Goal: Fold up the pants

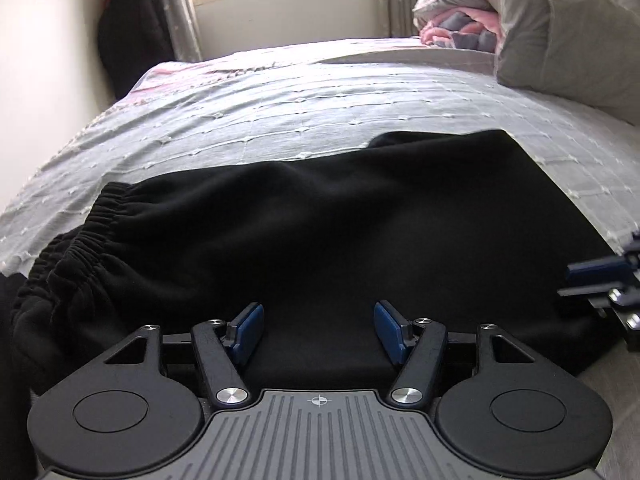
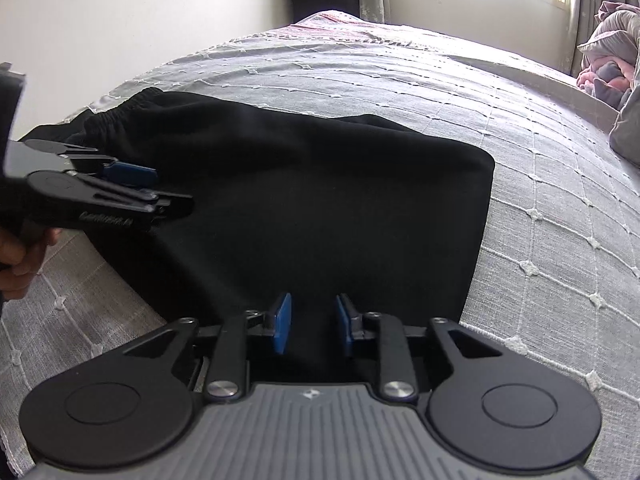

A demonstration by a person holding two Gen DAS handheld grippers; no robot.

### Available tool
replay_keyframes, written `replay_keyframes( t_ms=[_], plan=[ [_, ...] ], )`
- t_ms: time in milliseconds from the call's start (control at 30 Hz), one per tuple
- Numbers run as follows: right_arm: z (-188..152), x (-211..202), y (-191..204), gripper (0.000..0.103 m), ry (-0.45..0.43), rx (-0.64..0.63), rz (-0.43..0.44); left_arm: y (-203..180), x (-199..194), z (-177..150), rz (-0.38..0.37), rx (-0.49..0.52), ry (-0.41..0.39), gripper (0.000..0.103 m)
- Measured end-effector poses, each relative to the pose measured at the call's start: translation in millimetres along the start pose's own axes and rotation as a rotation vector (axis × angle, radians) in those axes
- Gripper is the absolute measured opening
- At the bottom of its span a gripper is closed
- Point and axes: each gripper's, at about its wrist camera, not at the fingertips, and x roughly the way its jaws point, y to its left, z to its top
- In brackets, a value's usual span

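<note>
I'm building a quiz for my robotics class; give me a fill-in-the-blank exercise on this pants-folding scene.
1. The pants are ____ in colour.
2. They lie on a ____ with a grey quilted cover.
3. The pads of the left tool and the right tool are ____ in colour.
4. In the left wrist view, the elastic waistband is at the ____ end of the pants.

Missing words: black; bed; blue; left

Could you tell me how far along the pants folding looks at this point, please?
Done: the black pants lie as a folded block on the bed, elastic waistband at one end. In hand: nothing; the left gripper and right gripper have open jaws at the near edge. Left: probably another fold.
</note>
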Motion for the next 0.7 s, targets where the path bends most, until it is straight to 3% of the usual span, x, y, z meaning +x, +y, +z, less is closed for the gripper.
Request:
replay_keyframes(
  t_ms=[133,200,333,467,700],
  plan=[
    [2.4,-2.1,0.7,0.048,0.008,0.018,-0.022,-5.5,-5.4,-0.8,0.018,0.032,-0.010,0.062],
    [3.0,-3.8,1.1,0.048,0.007,0.021,-0.034,-0.3,-3.8,5.3,0.020,-0.004,-0.009,0.062],
    [3.6,-2.9,3.1,0.049,0.009,0.015,-0.037,1.1,5.6,32.1,0.003,-0.040,-0.009,0.062],
    [5.8,-0.5,4.3,0.049,0.012,0.019,-0.030,-7.5,41.7,68.7,-0.029,-0.036,0.047,0.062],
    [4.7,1.2,-7.8,0.050,0.013,0.044,0.015,-24.5,116.8,117.8,0.107,0.075,0.108,0.070]
  ],
)
